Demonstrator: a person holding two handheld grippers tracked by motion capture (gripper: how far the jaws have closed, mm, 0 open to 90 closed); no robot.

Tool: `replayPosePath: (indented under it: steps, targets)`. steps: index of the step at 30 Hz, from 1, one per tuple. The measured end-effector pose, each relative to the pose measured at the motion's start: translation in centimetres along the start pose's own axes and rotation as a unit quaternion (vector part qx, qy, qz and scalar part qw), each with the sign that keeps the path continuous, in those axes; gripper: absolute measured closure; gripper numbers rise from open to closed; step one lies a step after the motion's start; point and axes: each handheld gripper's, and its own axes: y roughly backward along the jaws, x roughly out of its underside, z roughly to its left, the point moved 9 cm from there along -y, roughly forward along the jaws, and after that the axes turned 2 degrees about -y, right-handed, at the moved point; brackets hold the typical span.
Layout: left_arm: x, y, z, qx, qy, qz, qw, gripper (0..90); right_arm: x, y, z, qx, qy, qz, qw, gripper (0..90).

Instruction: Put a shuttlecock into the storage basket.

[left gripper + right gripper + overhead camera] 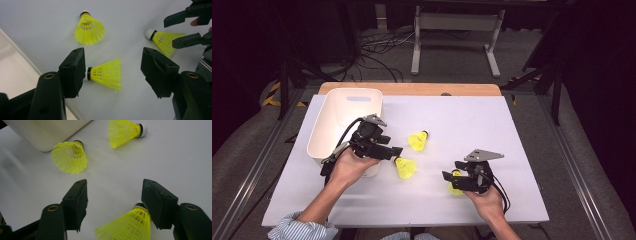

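Between wide left claw (113, 72) jaws: shuttlecock (107, 74), untouched; right claw (115, 203) open; bare mat (472, 120) ahead.

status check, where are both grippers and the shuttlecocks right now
Left gripper open, astride a shuttlecock by the white bin. Right gripper open around the near shuttlecock. Third shuttlecock lies loose between. Nothing in the way.
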Motion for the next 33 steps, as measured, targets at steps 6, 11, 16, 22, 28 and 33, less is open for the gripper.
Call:
replayPosePath:
  steps: [6, 11, 16, 22, 28, 33]
  targets:
    - [0.1, 0.0, -0.1, 0.002, 0.008, -0.001, 1.0000, 37.2, -0.5, -1.1, 1.0, -0.011, 0.005, 0.020, 0.9997, 43.6]
    - [0.1, 0.1, 0.0, 0.001, 0.010, -0.005, 0.9999, 37.5, -1.0, -2.3, 1.9, -0.019, 0.009, 0.040, 0.9990, 47.4]
    - [0.1, 0.1, 0.0, 0.001, 0.011, -0.007, 0.9999, 37.4, -1.4, -3.6, 2.4, -0.021, 0.014, 0.058, 0.9980, 50.4]
    - [0.1, 0.1, -0.1, 0.002, 0.010, -0.008, 0.9999, 37.2, -1.7, -5.2, 3.0, -0.028, 0.011, 0.076, 0.9966, 52.9]
    - [0.1, 0.1, -0.1, 0.004, 0.009, -0.009, 0.9999, 36.7, -1.9, -6.8, 3.6, -0.030, 0.015, 0.095, 0.9949, 56.0]
    - [0.1, 0.1, -0.1, 0.006, 0.008, -0.009, 0.9999, 36.3, -2.3, -7.9, 3.9, -0.028, 0.015, 0.106, 0.9939, 59.4]
